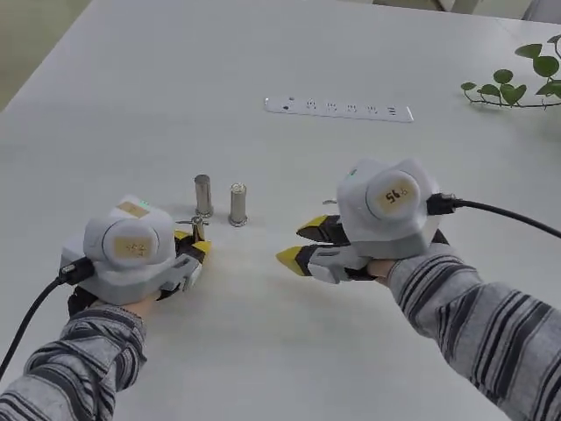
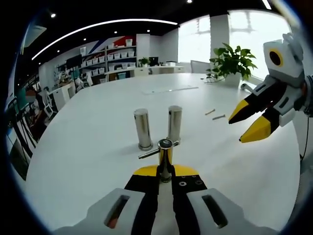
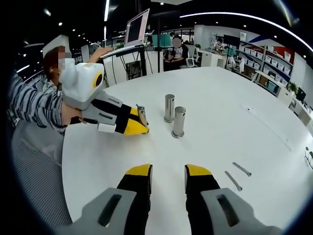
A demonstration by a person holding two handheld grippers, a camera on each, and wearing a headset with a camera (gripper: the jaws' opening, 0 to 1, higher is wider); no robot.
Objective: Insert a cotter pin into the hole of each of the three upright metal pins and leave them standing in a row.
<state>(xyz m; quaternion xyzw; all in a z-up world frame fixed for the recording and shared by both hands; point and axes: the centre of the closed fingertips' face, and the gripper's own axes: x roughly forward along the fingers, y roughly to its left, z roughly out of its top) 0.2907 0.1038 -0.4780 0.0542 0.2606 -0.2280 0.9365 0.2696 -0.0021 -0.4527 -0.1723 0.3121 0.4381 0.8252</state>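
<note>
Held metal pin (image 2: 165, 159): its foot is hidden between the yellow tips of the left gripper (image 2: 165, 172). In the head view most of it is covered by that gripper's body, and only its top is seen.
Cotter pin (image 2: 150, 152): it is seen passed through the held metal pin just under its head, sticking out to one side. How far it comes out on the other side cannot be made out.
Left gripper: the jaws are clamped on the held metal pin, which is kept upright at the table (image 1: 263, 351), just in front of the other two pins.
Standing metal pins (image 2: 143, 128): two are seen upright on the table, side by side but apart, just beyond the held one. Their holes are too small to be made out.
Right gripper (image 3: 168, 172): its jaws stand apart. It is held to the side of the three pins, clear of them, with its tips turned toward them.
Loose cotter pins (image 3: 241, 169): two lie flat on the table, near each other and well apart from the three pins. Their shape is too thin to be read.
Power strip (image 1: 338, 108): it lies flat farther back on the table, well apart from the pins.
Plant (image 1: 526, 74): it is cut off by the upper right edge of the head view.
</note>
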